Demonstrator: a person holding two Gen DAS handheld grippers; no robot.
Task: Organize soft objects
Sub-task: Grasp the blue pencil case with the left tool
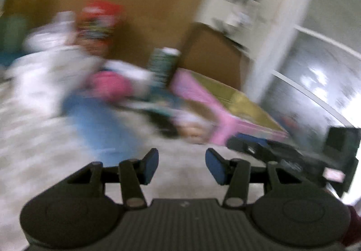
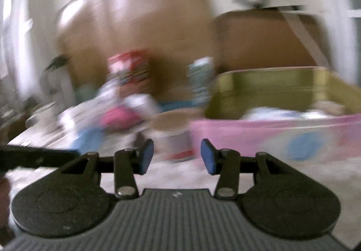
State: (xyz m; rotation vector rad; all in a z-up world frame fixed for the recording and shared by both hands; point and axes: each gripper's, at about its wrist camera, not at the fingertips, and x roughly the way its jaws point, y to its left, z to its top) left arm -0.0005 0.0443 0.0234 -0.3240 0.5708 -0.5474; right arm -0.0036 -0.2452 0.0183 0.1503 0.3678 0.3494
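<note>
- Plainly, the pile (image 1: 94, 84) of soft things lies on the carpet (image 1: 33, 149) at about ten o'clock from the left gripper (image 1: 181, 166); blur hides most of it, though a pink piece (image 1: 108, 86), a blue cloth (image 1: 94, 120) and a red-topped item (image 1: 99, 14) can be told.
- Both grippers look to be between picks: the left one stands spread with nothing between its pads, and the right gripper (image 2: 177, 156) likewise, over bare carpet.
- The next move, I judge, calls for steering one gripper to a single soft piece at the pile's near edge and closing on a fold.
- The pink box (image 2: 248, 133), at two o'clock in the right view, is open on top with a yellow-green inside; pale and bluish soft things (image 2: 270, 114) already lie in it.
- Brown cardboard (image 2: 259, 41) stands behind the box.
</note>
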